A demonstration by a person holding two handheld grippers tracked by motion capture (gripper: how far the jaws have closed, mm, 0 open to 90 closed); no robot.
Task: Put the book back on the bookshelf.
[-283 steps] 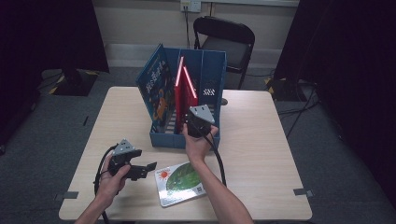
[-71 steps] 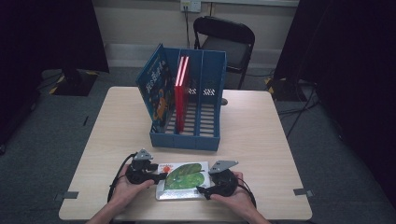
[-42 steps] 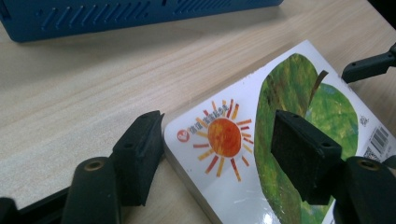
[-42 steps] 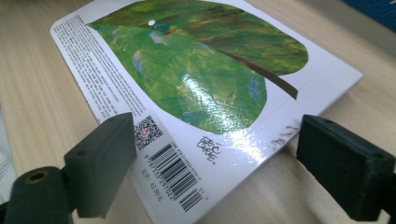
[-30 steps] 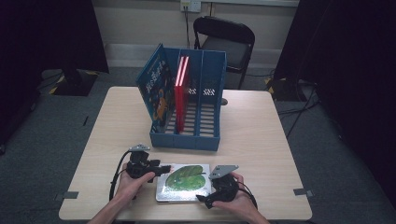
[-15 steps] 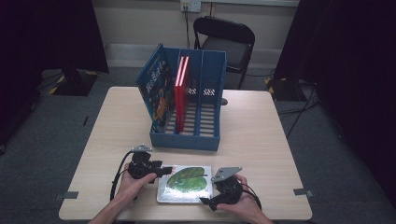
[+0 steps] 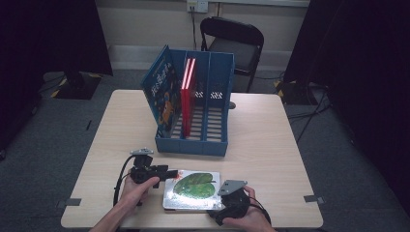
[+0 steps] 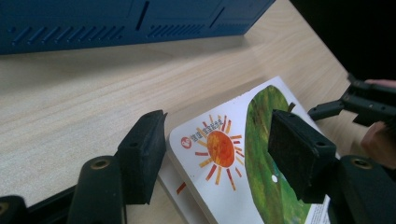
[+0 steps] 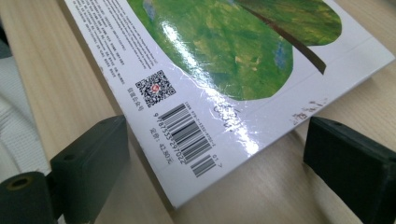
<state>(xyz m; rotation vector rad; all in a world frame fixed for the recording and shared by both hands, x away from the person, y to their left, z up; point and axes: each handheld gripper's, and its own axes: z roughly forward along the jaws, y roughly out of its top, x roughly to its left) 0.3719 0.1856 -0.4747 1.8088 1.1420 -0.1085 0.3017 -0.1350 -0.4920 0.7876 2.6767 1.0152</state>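
Both grippers gape at opposite corners of the leaf-covered book [image 7: 192, 190]: left gripper [image 7: 167, 171] at its sun corner, right gripper [image 7: 216, 215] at its barcode corner. The book lies flat near the front edge of the pale wooden table [image 7: 270, 140], before a blue file rack [image 7: 193, 116]; a black folding chair [image 7: 237, 43] stands beyond on grey carpet.

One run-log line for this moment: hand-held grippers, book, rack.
left hand-held gripper: open, straddling book corner | right hand-held gripper: open at barcode corner | leaf-cover book: flat on table | blue file rack: behind, holds books

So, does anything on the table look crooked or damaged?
Mostly no. The leaf book lies flat and whole, both grippers open at its corners. Only the illustrated book in the blue file rack leans outward instead of standing straight.
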